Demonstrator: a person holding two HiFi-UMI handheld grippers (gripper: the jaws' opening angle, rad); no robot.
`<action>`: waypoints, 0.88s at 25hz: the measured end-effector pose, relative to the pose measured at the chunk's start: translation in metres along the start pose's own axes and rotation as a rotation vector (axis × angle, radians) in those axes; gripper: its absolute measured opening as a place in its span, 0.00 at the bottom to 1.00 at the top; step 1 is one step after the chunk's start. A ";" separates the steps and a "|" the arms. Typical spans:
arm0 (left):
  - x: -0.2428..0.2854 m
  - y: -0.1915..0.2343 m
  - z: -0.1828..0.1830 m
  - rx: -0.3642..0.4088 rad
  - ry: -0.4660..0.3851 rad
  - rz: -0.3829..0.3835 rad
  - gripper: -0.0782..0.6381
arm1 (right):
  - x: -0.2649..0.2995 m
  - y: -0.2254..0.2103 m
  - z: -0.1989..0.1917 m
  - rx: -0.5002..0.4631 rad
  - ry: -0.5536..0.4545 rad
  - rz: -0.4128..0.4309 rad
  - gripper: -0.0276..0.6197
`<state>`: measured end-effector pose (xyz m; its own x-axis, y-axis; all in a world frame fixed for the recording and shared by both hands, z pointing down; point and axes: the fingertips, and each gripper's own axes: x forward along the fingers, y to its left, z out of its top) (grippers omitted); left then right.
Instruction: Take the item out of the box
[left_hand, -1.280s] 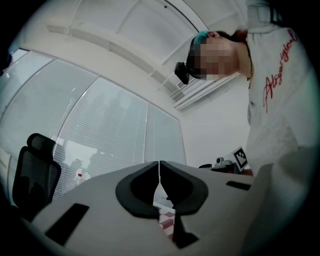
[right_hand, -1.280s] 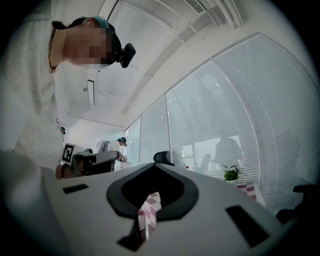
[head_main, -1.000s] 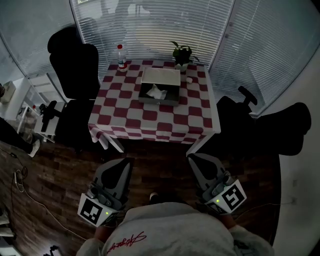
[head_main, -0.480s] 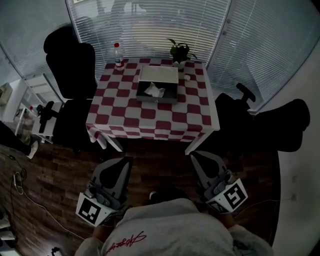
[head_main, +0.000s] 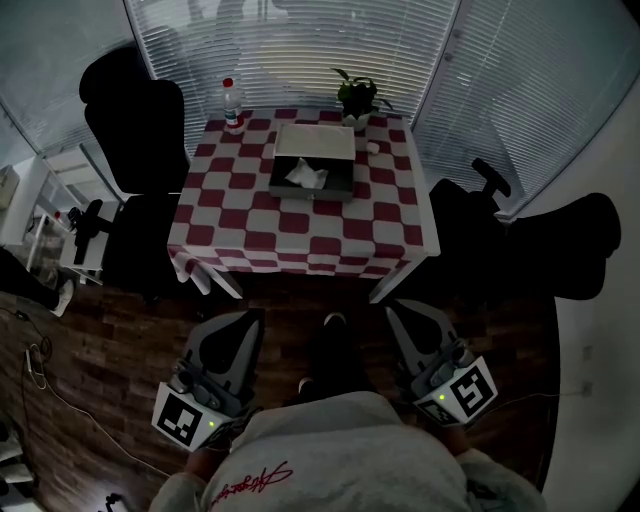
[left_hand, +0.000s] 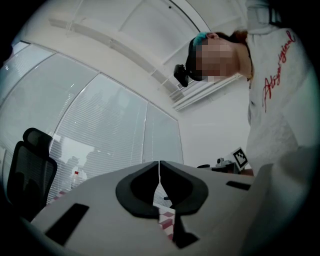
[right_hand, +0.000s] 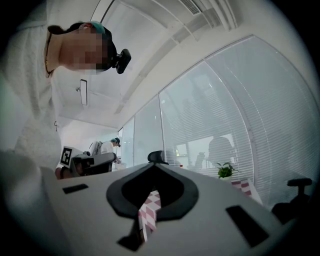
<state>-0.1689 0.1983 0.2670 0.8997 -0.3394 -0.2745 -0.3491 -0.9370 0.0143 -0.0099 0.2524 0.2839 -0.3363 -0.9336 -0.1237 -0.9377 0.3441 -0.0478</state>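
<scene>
A grey box (head_main: 311, 182) stands with its lid open at the far middle of a red-and-white checkered table (head_main: 300, 230). Inside it lies a crumpled white item (head_main: 305, 176). Both grippers hang low in front of the person's body, well short of the table's near edge. In the head view my left gripper (head_main: 240, 322) is at the lower left and my right gripper (head_main: 405, 312) at the lower right. Each gripper view shows its jaws meeting at the tips, left gripper (left_hand: 159, 165) and right gripper (right_hand: 154, 167), with nothing between them.
A bottle (head_main: 232, 104) stands at the table's far left corner, a potted plant (head_main: 357, 97) at the far right, with a small white object (head_main: 372, 147) beside it. Black office chairs flank the table at left (head_main: 135, 120) and right (head_main: 490, 230). Window blinds run behind.
The table has drifted slightly in the head view as the person steps toward it; a foot now shows on the floor between the grippers. Both grippers stay shut and low.
</scene>
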 end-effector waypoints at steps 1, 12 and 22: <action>0.001 0.001 0.001 -0.001 -0.005 0.002 0.13 | 0.002 -0.001 -0.001 0.004 0.000 0.001 0.06; 0.031 0.034 -0.010 0.014 0.014 0.014 0.13 | 0.041 -0.031 -0.004 0.005 -0.009 0.028 0.06; 0.074 0.066 -0.019 0.013 0.005 0.012 0.13 | 0.081 -0.073 -0.004 -0.002 -0.022 0.052 0.06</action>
<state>-0.1202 0.1100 0.2657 0.8968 -0.3509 -0.2696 -0.3631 -0.9317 0.0048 0.0314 0.1513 0.2815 -0.3824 -0.9121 -0.1476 -0.9193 0.3917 -0.0383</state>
